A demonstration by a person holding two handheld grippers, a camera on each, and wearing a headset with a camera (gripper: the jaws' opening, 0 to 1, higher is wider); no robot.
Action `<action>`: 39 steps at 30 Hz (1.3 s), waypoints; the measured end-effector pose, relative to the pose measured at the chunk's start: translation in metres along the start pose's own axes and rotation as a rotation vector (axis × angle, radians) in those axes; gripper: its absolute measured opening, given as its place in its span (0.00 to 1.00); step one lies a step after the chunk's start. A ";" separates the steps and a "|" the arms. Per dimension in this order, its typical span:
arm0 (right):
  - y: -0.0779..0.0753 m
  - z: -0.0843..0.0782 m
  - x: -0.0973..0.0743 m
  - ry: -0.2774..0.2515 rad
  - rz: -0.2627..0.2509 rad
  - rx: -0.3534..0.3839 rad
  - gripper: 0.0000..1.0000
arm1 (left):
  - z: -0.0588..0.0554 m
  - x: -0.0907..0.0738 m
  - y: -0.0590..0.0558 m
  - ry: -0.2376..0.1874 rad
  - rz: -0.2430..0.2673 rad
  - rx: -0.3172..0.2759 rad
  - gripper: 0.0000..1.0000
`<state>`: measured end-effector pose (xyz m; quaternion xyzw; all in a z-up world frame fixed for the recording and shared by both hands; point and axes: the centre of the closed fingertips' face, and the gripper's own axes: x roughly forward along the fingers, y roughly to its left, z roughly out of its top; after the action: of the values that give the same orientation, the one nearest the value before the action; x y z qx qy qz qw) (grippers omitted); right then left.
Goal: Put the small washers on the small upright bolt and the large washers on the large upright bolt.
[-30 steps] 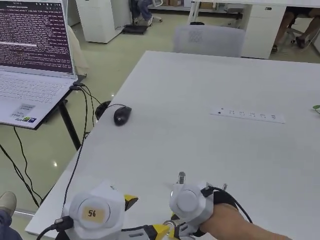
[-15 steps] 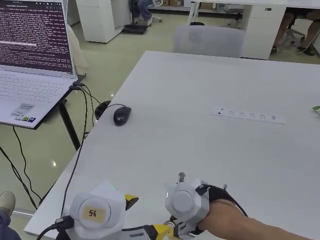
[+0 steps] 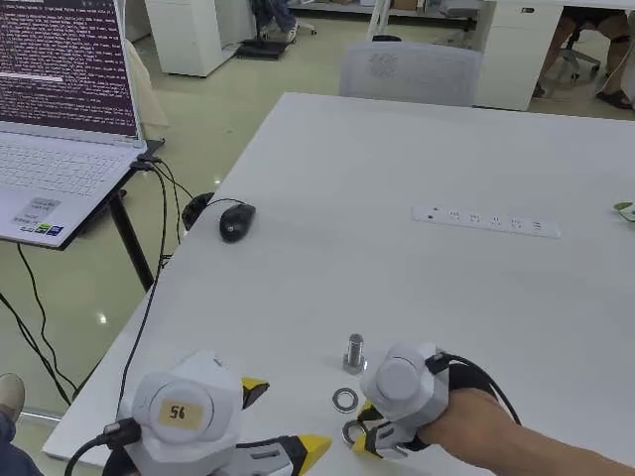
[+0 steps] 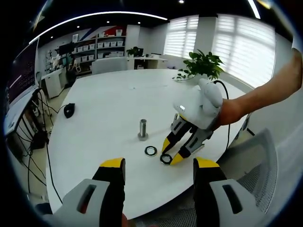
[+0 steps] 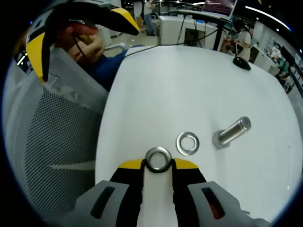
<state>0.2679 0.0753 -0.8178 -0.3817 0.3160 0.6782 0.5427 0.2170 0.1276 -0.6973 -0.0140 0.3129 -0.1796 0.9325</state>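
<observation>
An upright steel bolt (image 3: 354,352) stands near the table's front edge. A loose washer (image 3: 345,400) lies flat on the table just in front of it. My right gripper (image 3: 362,436) is shut on a second washer (image 5: 158,159), pinched by its rim between the yellow tips, low over the table. In the right gripper view the loose washer (image 5: 188,142) lies between that held washer and the bolt (image 5: 232,131). My left gripper (image 3: 283,418) hovers open at the near left with nothing between its fingers. In its own view the bolt (image 4: 143,128) and the right gripper (image 4: 169,157) lie ahead.
A black mouse (image 3: 236,221) with its cable sits at the table's left edge, and a white power strip (image 3: 486,221) lies farther back on the right. A laptop (image 3: 55,149) stands on a side stand to the left. A grey chair (image 3: 412,72) faces the far edge.
My right gripper has shifted slightly right and toward me, uncovering the loose washer and the bolt's base. The head camera has tilted down a little. The left gripper has barely moved.
</observation>
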 end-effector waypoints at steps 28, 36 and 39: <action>-0.085 0.049 -0.061 -0.020 -0.109 -0.060 0.23 | 0.003 0.005 -0.006 0.001 -0.008 0.004 0.58; -0.097 0.057 -0.052 -0.012 -0.107 -0.048 0.23 | 0.004 0.005 -0.006 0.000 -0.009 0.006 0.58; -0.098 0.055 -0.048 0.004 -0.099 -0.047 0.23 | 0.004 0.003 -0.004 -0.001 -0.006 0.004 0.58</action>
<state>0.3597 0.1182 -0.7500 -0.4108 0.2818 0.6572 0.5657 0.2202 0.1223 -0.6958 -0.0130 0.3122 -0.1829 0.9321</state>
